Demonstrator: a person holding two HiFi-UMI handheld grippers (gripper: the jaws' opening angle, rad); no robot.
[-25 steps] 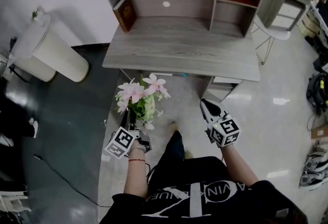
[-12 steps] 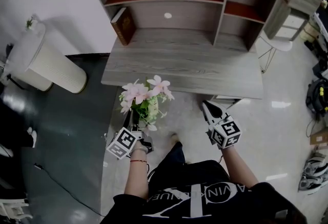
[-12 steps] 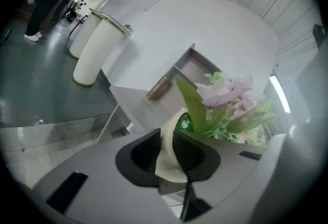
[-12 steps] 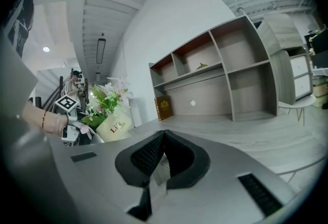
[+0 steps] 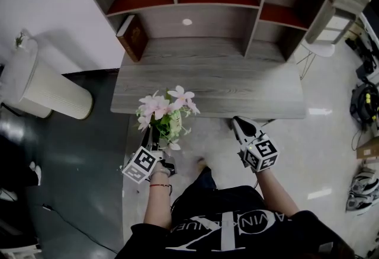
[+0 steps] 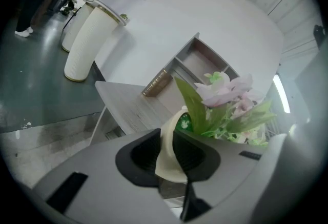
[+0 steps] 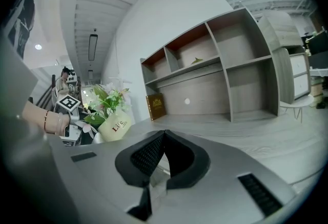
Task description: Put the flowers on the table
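Flowers [image 5: 166, 111] in a pot [image 6: 169, 159] were up in the air by the table [image 5: 237, 83]. The left gripper [image 5: 155, 142] pinched the pot's rim to carry it. The right gripper [image 5: 241, 127] was closed on nothing.

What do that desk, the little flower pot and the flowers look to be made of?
Desk: wood or wood-look laminate, matt grey, with streaky grain lines. Flower pot: cream, smooth and faintly glossy, likely ceramic or plastic, with printed lettering. Flowers: pink petals and green leaves, possibly artificial; the pictures can't settle it.
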